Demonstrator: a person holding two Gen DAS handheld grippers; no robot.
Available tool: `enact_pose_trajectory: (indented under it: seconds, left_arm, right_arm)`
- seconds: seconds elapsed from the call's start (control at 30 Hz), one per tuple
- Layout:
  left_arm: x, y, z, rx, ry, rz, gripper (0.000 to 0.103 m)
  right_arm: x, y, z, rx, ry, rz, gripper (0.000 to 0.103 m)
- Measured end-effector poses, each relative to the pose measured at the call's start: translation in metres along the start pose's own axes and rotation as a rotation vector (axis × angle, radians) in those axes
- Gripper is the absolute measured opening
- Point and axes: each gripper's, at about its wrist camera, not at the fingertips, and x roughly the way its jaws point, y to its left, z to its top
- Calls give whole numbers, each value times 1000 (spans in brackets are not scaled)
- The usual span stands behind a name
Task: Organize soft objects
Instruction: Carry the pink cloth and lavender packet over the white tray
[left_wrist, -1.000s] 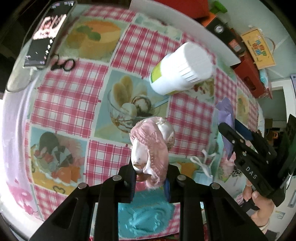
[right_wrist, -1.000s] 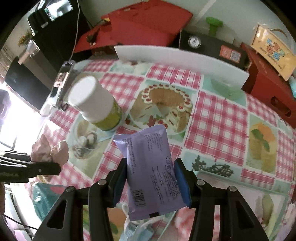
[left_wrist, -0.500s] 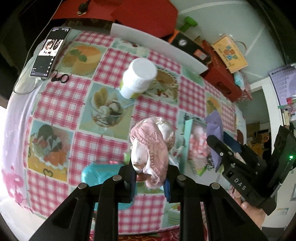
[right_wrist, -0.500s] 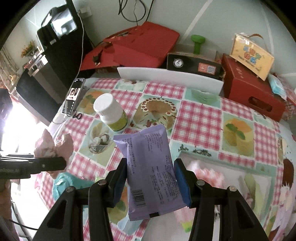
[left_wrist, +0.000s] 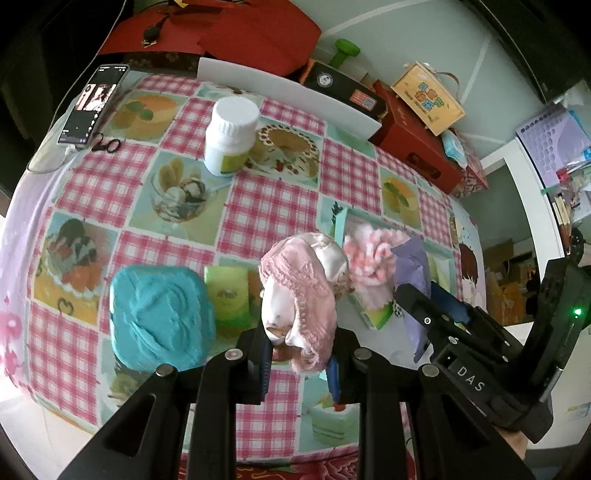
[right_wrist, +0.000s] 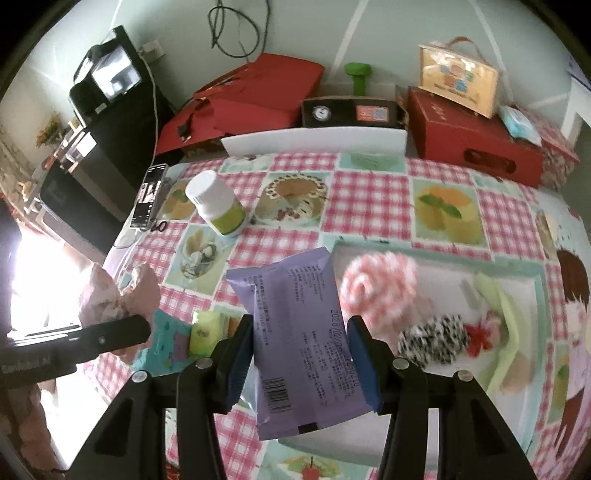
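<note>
My left gripper (left_wrist: 300, 350) is shut on a pink lace cloth bundle (left_wrist: 301, 291) and holds it high above the table; the bundle also shows in the right wrist view (right_wrist: 118, 295). My right gripper (right_wrist: 301, 365) is shut on a purple soft packet (right_wrist: 299, 332) and holds it above the table's front. A pale green box (right_wrist: 517, 280) on the right holds a pink-and-white fluffy ball (right_wrist: 380, 284), a black-and-white fuzzy piece (right_wrist: 432, 339) and a red piece. A turquoise towel (left_wrist: 159, 314) and a green sponge pack (left_wrist: 227, 295) lie on the checked tablecloth.
A white bottle with a green label (left_wrist: 231, 136) stands at the back of the table. A phone (left_wrist: 92, 103) with a cable lies at the far left corner. A white board (right_wrist: 314, 142), red boxes (right_wrist: 476, 140) and a wooden bag stand behind the table.
Both grippers have risen and pulled back from the table with their loads still held. The green box with the fluffy ball has come into view.
</note>
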Motion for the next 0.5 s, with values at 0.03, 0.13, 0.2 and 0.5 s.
enact_pose_trajectory:
  seconds: [0.03, 0.13, 0.2, 0.5]
  left_arm:
    - [1, -1, -3, 0, -1, -3, 25]
    - [7, -6, -14, 4, 5, -8, 25]
    - [12, -9, -21, 11, 12, -5, 25]
    - [24, -23, -41, 37, 27, -28, 25]
  right_arm:
    - [-1, -3, -4, 8, -2, -3, 53]
    - [-6, -11, -18, 38, -11, -15, 53]
    - [-8, -16, -25, 50, -13, -23, 53]
    - [-10, -44, -56, 150, -11, -38, 53]
